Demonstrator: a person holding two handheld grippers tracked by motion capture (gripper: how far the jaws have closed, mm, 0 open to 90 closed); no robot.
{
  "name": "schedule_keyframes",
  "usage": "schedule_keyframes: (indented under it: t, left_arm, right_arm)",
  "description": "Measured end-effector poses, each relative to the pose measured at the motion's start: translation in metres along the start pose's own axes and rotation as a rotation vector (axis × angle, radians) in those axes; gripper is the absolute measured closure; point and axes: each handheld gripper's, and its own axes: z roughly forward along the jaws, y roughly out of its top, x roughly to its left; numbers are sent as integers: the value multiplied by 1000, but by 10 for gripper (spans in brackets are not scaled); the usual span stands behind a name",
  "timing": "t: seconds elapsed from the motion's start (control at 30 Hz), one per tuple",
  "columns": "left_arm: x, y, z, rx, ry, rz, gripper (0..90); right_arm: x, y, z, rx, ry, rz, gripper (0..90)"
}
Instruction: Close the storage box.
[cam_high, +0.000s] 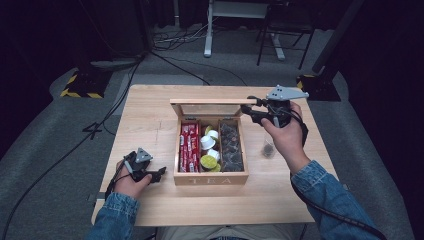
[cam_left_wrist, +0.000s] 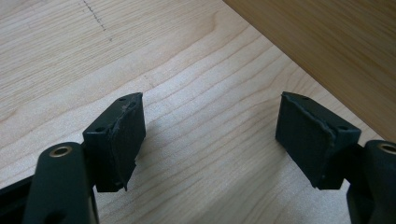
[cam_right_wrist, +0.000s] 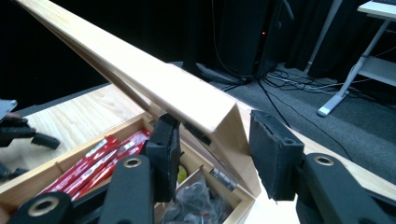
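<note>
A wooden tea box (cam_high: 210, 179) stands mid-table with its glass-paned lid (cam_high: 205, 102) raised. Inside lie red packets (cam_high: 189, 147), white and yellow capsules (cam_high: 209, 142) and dark packets (cam_high: 231, 145). My right gripper (cam_high: 246, 111) is at the lid's right end. In the right gripper view its jaws (cam_right_wrist: 215, 140) are shut on the corner of the lid (cam_right_wrist: 140, 70), one pad on each face. My left gripper (cam_high: 159, 173) rests on the table left of the box, open with nothing between its jaws (cam_left_wrist: 210, 135). The box's wall (cam_left_wrist: 327, 42) lies just beyond.
A small clear cup (cam_high: 268, 147) with something dark in it stands on the table right of the box, under my right wrist. Bare tabletop (cam_high: 145, 125) stretches left of the box. Beyond the table are cables and desk legs (cam_high: 207, 30) on the floor.
</note>
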Motion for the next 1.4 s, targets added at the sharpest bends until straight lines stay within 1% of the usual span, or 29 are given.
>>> schedule_keyframes:
  t: [0.2, 0.27, 0.37, 0.53, 0.63, 0.73, 0.77, 0.83, 0.87, 1.03, 1.07, 1.13, 1.27, 1.4]
  left_arm:
    - [0, 0, 0, 1, 2, 1, 246]
    - [0, 0, 0, 0, 0, 0, 246]
    - [0, 0, 0, 0, 2, 1, 246]
    - [0, 0, 0, -1, 5, 0, 247]
    - [-1, 0, -1, 2, 6, -3, 247]
    - [-1, -1, 0, -2, 7, -2, 247]
    - [-1, -1, -1, 0, 8, -3, 247]
    - [-1, -1, -1, -1, 7, -4, 247]
    - [-1, -1, -1, 3, 5, -3, 247]
    - [-1, -1, -1, 0, 5, -6, 247]
    - [-1, -1, -1, 0, 5, -6, 247]
    - [-1, 0, 0, 1, 4, -6, 246]
    - [-1, 0, 0, 0, 3, -7, 246]
    - [-1, 0, 0, 0, 3, -6, 246]
  right_arm:
    - [10, -8, -7, 25, 8, -31, 540]
    - [12, -11, -8, 24, 6, -42, 536]
    - [16, -17, -10, 19, 7, -42, 523]
    - [22, -25, -12, 31, 4, -66, 498]
    - [24, -30, -13, 36, 12, -50, 466]
    - [25, -35, -12, 40, 14, -39, 462]
    - [26, -40, -12, 44, 13, -32, 456]
    - [27, -42, -12, 45, 13, -31, 454]
    - [29, -46, -12, 46, 13, -36, 450]
    - [36, -53, -15, 58, 6, -69, 449]
    - [36, -53, -15, 58, 6, -69, 449]
    - [39, -56, -18, 63, 3, -93, 445]
    - [42, -59, -20, 63, 7, -98, 444]
    - [47, -68, -21, 74, 7, -101, 431]
